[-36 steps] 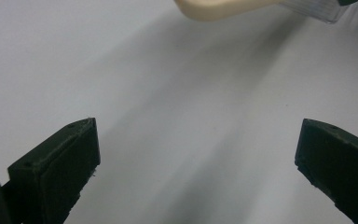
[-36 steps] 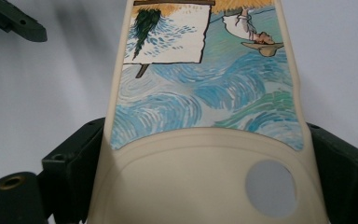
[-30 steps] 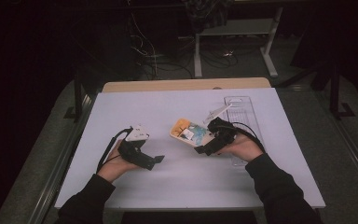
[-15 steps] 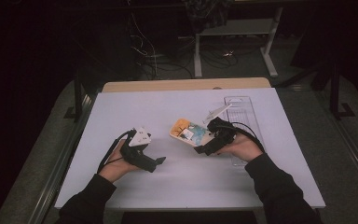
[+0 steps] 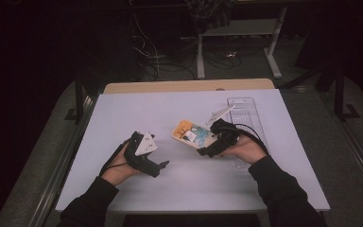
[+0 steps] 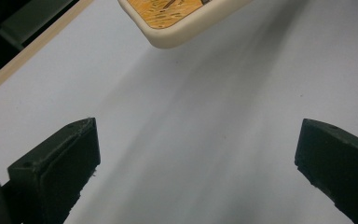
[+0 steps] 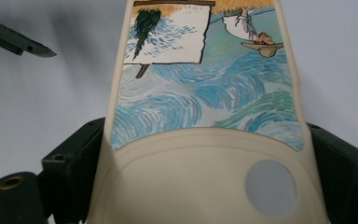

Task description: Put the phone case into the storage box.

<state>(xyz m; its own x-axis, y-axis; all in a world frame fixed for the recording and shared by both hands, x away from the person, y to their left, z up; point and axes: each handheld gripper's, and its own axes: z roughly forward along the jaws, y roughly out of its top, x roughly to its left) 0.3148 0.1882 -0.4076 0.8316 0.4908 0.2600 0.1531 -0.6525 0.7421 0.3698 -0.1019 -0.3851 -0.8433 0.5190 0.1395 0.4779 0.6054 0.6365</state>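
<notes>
A cream phone case (image 5: pixel 190 133) with a painted blue-and-orange picture is held just above the white table, its far end pointing left. My right gripper (image 5: pixel 204 151) is shut on its near end. In the right gripper view both jaws press the sides of the case (image 7: pixel 205 93), and a round camera hole shows near the bottom. My left gripper (image 5: pixel 162 165) rests low over the table to the left of the case, open. Between its wide-apart jaws in the left gripper view (image 6: pixel 196 154) lies bare table, with a corner of the case (image 6: pixel 177 21) ahead.
A clear plastic tray (image 5: pixel 246 113) lies on the white table top (image 5: pixel 160 109), right of the right hand. A wooden strip (image 5: pixel 189 86) runs along the far edge. Beyond it are dark floor, cables and desk legs. Metal rails flank both sides.
My left gripper has drifted slightly to the right, toward the case. The right gripper and the case have hardly moved.
</notes>
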